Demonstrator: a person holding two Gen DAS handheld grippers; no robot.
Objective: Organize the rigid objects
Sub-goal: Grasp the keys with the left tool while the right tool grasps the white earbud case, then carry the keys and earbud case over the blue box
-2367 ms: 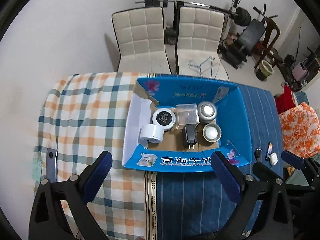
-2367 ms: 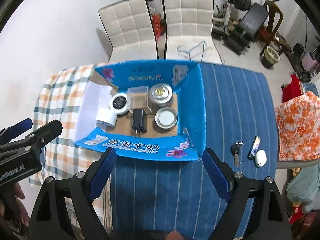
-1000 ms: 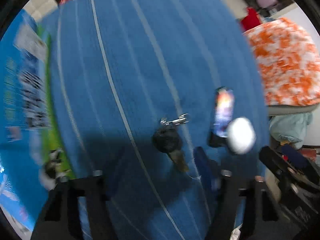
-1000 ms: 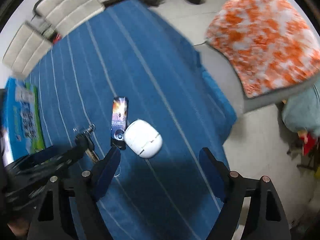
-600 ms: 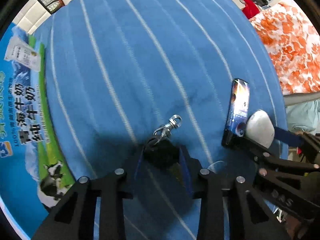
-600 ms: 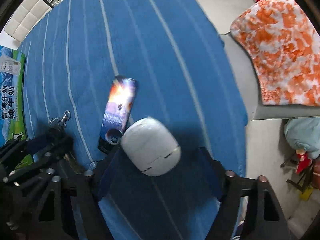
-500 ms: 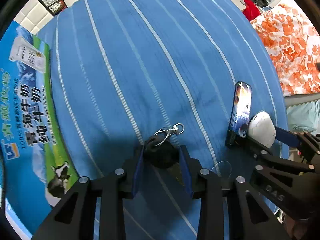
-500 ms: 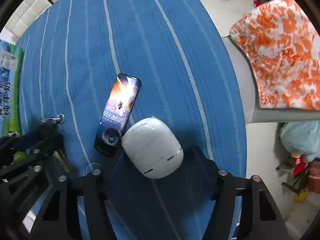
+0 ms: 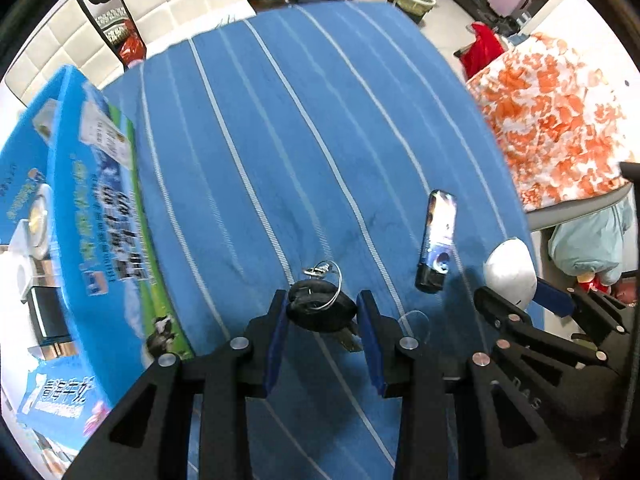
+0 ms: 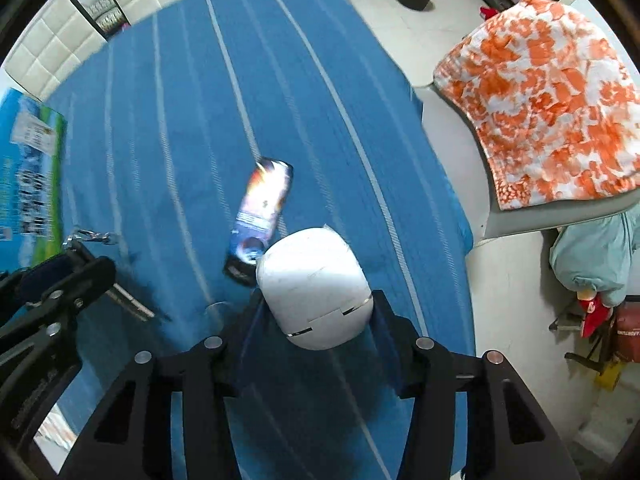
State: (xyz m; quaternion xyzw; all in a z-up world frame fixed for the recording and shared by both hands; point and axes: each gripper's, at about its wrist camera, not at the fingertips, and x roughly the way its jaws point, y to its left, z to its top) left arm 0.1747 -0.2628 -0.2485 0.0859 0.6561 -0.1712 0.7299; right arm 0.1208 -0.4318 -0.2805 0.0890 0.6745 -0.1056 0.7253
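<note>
Two grasps are live at once. Your left tool [image 9: 322,322] is clenched on the black key fob [image 9: 320,312], pads on its flanks, with the wire ring [image 9: 332,280] and key blade dangling free; it looks just clear of the blue striped tabletop [image 9: 280,140]. Your right tool [image 10: 316,320] has just been closing and its pads press the white rounded case [image 10: 314,288].

Risks, as judgement:
- Case is smooth and domed; pads sit near its lower end, so it may squirt out.
- Patterned lighter [image 10: 262,216] lies at 11 o'clock, against the case; a sideways lift could drag it.
- Fob may pivot between the pads, or its ring may snag on the rim of the blue carton [image 9: 80,216] at 9 o'clock.
</note>
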